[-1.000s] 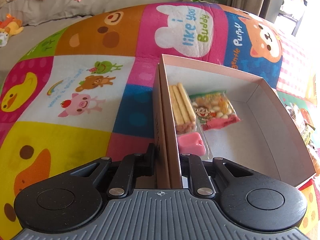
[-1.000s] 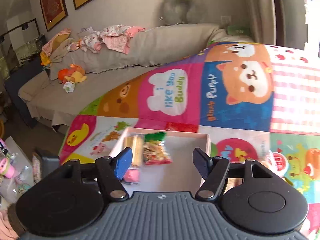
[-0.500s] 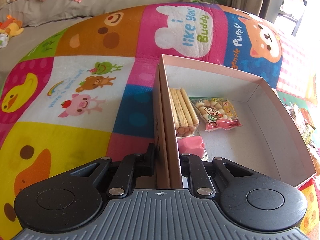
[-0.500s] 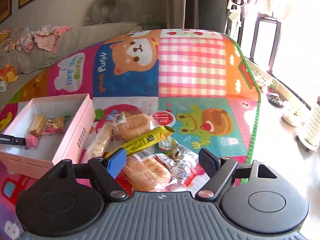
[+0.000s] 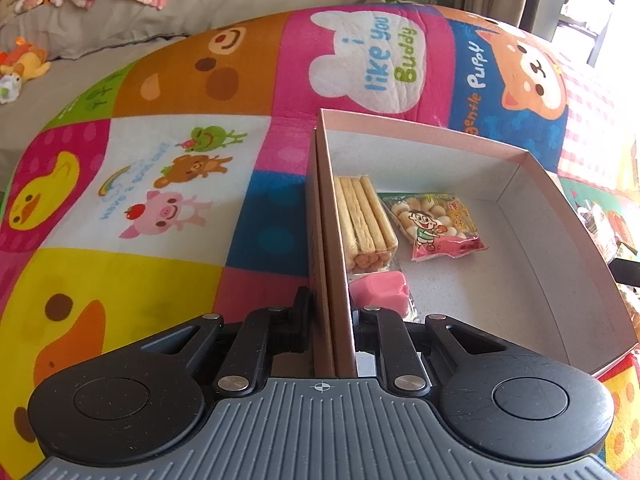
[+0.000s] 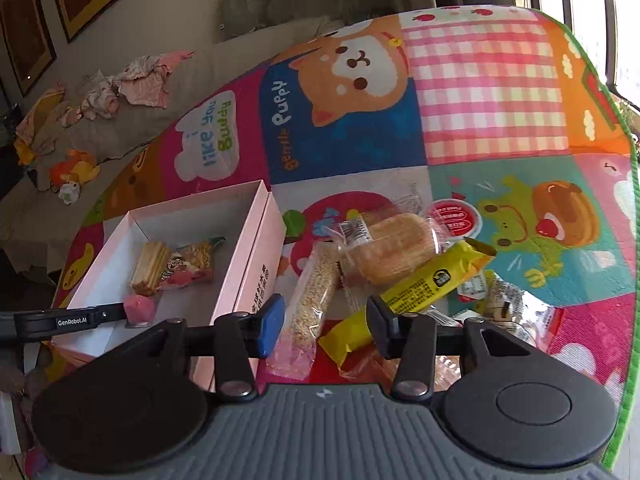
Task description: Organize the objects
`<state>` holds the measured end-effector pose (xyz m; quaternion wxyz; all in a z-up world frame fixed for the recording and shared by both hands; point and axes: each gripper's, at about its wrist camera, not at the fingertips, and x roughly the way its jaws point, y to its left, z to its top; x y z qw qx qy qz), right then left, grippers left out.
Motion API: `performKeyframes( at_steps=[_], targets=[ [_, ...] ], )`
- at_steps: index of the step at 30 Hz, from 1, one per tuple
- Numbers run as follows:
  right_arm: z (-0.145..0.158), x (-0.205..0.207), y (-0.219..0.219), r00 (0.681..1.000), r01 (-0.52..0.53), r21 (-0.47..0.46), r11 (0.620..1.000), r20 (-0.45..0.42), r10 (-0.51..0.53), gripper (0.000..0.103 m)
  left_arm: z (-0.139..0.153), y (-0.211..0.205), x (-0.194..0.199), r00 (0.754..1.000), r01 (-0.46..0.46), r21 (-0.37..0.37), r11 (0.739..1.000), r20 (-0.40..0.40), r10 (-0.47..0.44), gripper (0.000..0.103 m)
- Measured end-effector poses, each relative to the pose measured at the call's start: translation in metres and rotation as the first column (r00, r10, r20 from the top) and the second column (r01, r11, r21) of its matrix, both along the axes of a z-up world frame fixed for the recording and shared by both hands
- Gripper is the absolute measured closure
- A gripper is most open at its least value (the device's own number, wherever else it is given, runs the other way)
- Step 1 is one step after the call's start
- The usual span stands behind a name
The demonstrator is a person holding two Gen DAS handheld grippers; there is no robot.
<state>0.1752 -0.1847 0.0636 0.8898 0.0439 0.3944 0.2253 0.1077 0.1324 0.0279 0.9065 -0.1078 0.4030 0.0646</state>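
Observation:
My left gripper is shut on the left wall of the open pink box, which sits on the colourful play mat. Inside the box lie a pack of wafer sticks, a cartoon snack bag and a pink jelly cup. In the right wrist view the box stands at left. My right gripper hangs low over the snack pile beside it, its jaws closing. A clear-wrapped sesame bar and the lower end of a yellow packet lie between its fingers, not clamped.
A wrapped bread, a round red-label packet and more small packets lie in the pile. The mat's green edge runs down the right. A grey sofa with clothes and plush toys stands behind.
My right gripper swung from above the box over to the snack pile, sank lower and narrowed its jaws. The snack bag settled flat in the box. The left gripper kept still.

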Motion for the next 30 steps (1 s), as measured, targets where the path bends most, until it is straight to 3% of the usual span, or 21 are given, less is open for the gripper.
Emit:
performKeyframes(
  at_steps=[6,8,10,20,24,27,30],
  targets=[
    [-0.029,0.039,0.024,0.995,0.03,-0.016,0.999,-0.092,-0.031,0.058,0.0,0.002,0.0,1.0,0.003,-0.009,1.0,0.0,-0.003,0.087],
    [-0.033,0.038,0.025,0.992,0.012,-0.013,1.0,-0.122,-0.013,0.071,-0.001,0.003,-0.001,1.0,0.002,-0.014,1.0,0.002,-0.002,0.087],
    [-0.033,0.027,0.022,0.992,-0.006,-0.021,1.0,-0.126,0.003,0.075,-0.001,0.004,-0.001,1.0,0.001,-0.016,1.0,0.005,-0.001,0.087],
    [-0.025,-0.077,-0.019,0.987,-0.115,-0.094,0.989,-0.127,0.103,0.075,-0.001,0.004,-0.001,1.0,-0.002,-0.015,1.0,0.007,0.002,0.087],
    [-0.016,-0.108,-0.035,0.967,-0.192,0.006,0.981,-0.169,0.191,0.066,-0.001,0.003,-0.001,1.0,-0.001,-0.011,1.0,0.006,0.001,0.087],
    [0.004,-0.124,-0.039,0.984,-0.176,-0.058,0.983,-0.038,0.174,0.05,-0.001,0.003,-0.001,1.0,-0.003,-0.01,1.0,0.006,0.003,0.087],
    [0.019,-0.123,-0.044,0.987,-0.09,-0.157,0.983,0.119,0.11,0.031,-0.001,0.003,-0.001,1.0,-0.003,-0.01,1.0,0.006,0.003,0.087]
  ],
)
